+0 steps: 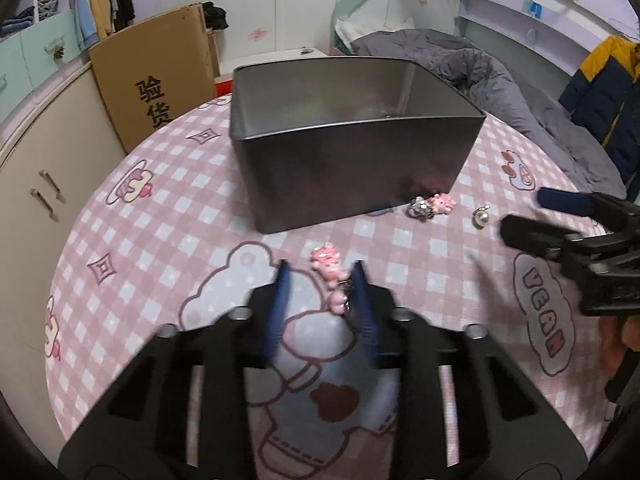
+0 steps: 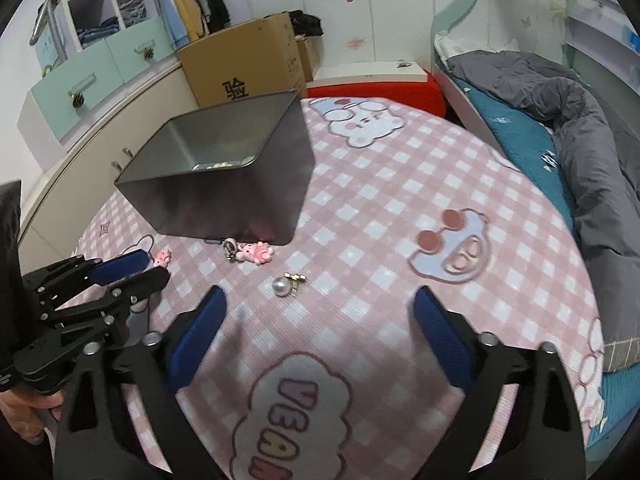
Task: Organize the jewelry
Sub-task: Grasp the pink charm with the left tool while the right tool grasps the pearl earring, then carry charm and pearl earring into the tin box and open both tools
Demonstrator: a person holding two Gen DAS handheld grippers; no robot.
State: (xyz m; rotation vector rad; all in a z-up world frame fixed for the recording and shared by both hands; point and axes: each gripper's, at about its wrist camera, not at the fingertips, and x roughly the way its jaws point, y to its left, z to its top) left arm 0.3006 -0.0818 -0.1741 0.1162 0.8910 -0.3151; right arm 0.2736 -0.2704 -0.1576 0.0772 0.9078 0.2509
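On the pink checked tablecloth (image 1: pixel 160 240) stands a dark grey tin box (image 1: pixel 352 168) (image 2: pixel 224 208) with a few small pieces at its bottom. A pink bear charm (image 1: pixel 328 268) (image 2: pixel 163 258) lies between the blue pads of my left gripper (image 1: pixel 321 276) (image 2: pixel 158 266). Its clasp is against the right pad, while the left pad stands clear of it. A second pink charm (image 1: pixel 440 203) (image 2: pixel 254 252) with a silver ring lies at the box's foot. A pearl earring (image 1: pixel 480 216) (image 2: pixel 282 286) lies just ahead of my right gripper (image 2: pixel 320 296) (image 1: pixel 522 214), which is wide open and holds nothing.
A cardboard box (image 1: pixel 152 80) (image 2: pixel 244 60) and a cream cabinet (image 1: pixel 40 184) stand beyond the table on the left. A bed with a grey duvet (image 1: pixel 480 72) (image 2: pixel 580 120) runs along the right. A red stool (image 2: pixel 376 88) sits behind the table. A hand (image 2: pixel 24 412) holds the left gripper.
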